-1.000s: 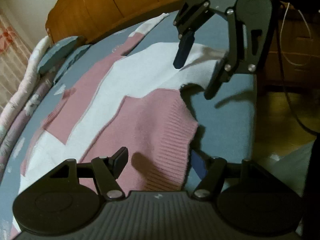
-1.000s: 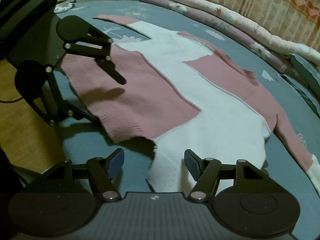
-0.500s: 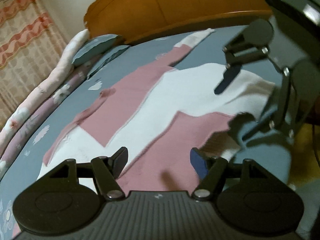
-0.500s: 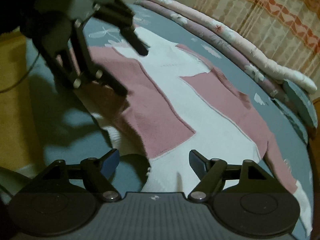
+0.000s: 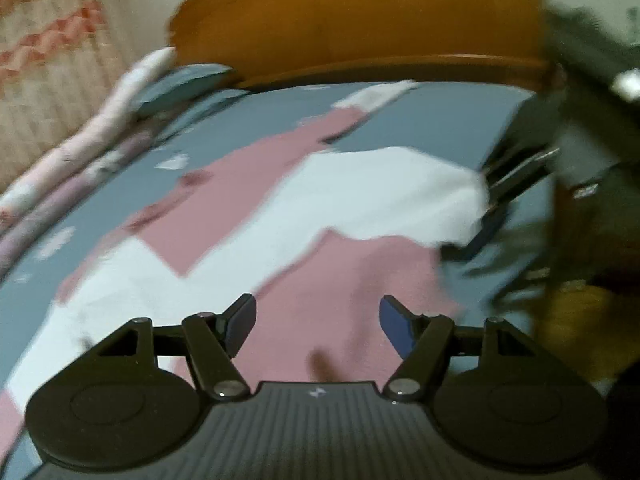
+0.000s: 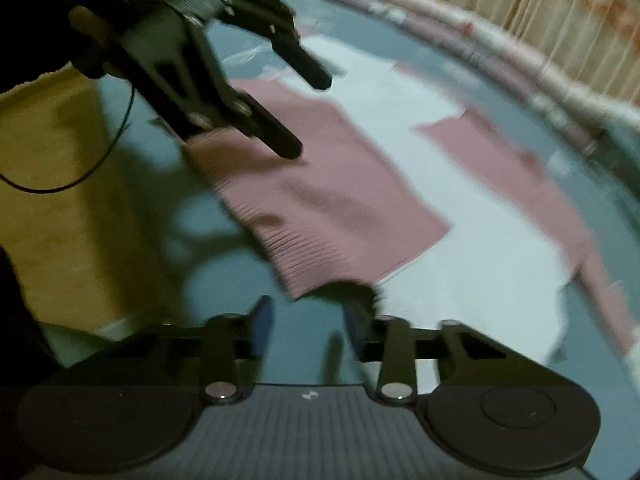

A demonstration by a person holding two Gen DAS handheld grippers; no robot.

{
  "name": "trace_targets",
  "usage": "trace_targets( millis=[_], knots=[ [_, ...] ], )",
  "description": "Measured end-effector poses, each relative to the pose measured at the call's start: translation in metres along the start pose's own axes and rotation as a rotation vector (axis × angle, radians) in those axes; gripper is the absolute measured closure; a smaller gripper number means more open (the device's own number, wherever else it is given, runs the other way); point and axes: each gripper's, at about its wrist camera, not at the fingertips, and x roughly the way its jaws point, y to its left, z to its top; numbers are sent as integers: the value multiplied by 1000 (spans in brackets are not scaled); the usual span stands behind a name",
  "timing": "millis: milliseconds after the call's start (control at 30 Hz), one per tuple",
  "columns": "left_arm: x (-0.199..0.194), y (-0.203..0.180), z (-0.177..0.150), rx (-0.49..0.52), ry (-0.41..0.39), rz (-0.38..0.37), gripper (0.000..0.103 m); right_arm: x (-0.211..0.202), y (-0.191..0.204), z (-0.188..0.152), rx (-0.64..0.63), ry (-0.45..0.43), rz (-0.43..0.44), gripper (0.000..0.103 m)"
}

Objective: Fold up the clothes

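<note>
Your left gripper sits low in its frame with jaws spread wide and nothing between them, hovering over the pink hem of the sweater. Your right gripper has its jaws narrowed but still parted at the hem corner, bottom centre of its view — whether cloth sits between them I cannot tell through the blur. The sweater lies spread flat on the bed, running from frame centre toward the wooden headboard at top. The risk is an uneven lift — if one side closes on the ribbed edge before the other, the hem will skew, or you'll pinch the bed sheet along with the knit.
</note>
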Motion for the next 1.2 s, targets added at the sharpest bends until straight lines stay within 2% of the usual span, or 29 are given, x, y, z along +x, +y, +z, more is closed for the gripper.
trace_targets(
  millis=[100, 200, 300, 400, 500, 600, 733, 800, 833, 900, 1033, 1200],
  knots=[
    [-4, -10, -5, -21, 22, -129, 33, 13, -7, 5, 45, -21, 38, 66],
    [0, -19, -13, -56, 46, -223, 33, 14, -17, 17, 69, -72, 14, 66],
    [9, -31, -17, -54, 52, -255, 33, 7, -23, 26, 67, -108, 12, 66],
    [19, -29, -18, -55, 39, -222, 33, 3, -24, 29, 46, -119, 4, 66],
    [28, -14, -20, -75, 51, -147, 34, 10, -21, 25, 10, -81, 18, 66],
    [33, -1, -23, -94, 66, -103, 34, 19, -12, 21, -47, -46, 37, 66],
    [34, 6, -26, -108, 72, -88, 34, 25, -5, 23, -104, -23, 19, 66],
    [34, 4, -25, -109, 71, -88, 34, 22, -6, 25, -111, -23, 28, 75],
    [33, 2, -24, -105, 69, -86, 34, 20, -6, 27, -115, -22, 32, 94],
    [29, -2, -22, -94, 60, -75, 34, 17, -7, 29, -122, -21, 41, 97],
    [20, -16, -19, -12, 18, -17, 34, 10, -8, 34, -136, -20, 60, 97],
    [20, -39, -16, 150, -32, 94, 34, -6, -20, 40, -75, 2, 175, 98]
  ],
)
